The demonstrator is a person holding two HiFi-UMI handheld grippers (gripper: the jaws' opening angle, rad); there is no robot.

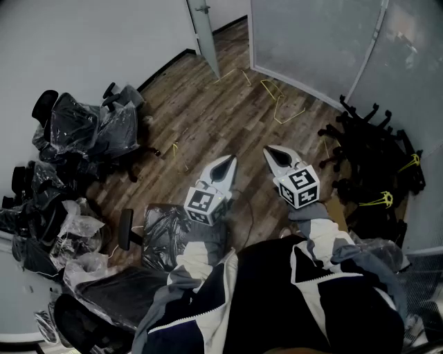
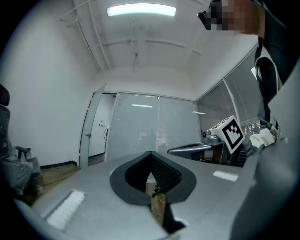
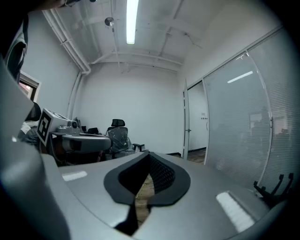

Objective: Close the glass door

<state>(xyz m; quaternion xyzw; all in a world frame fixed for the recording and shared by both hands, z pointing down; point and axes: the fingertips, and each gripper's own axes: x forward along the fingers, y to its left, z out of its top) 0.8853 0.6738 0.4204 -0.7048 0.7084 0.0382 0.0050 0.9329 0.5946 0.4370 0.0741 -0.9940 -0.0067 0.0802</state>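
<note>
Approach stage. The glass door (image 1: 205, 41) stands ajar at the far end of the wooden floor (image 1: 208, 117), next to the frosted glass partition (image 1: 311, 41), and I am still well apart from it. My left gripper (image 1: 225, 167) and right gripper (image 1: 275, 155) are held out side by side, roughly level. Each has its jaws closed tip to tip with nothing between them. Neither touches the door. As I judge it, the next move calls for walking forward past the plastic-wrapped office chairs (image 1: 90, 124), then setting a gripper against the door handle (image 1: 202, 8) or the leaf's edge to swing it shut.
</note>
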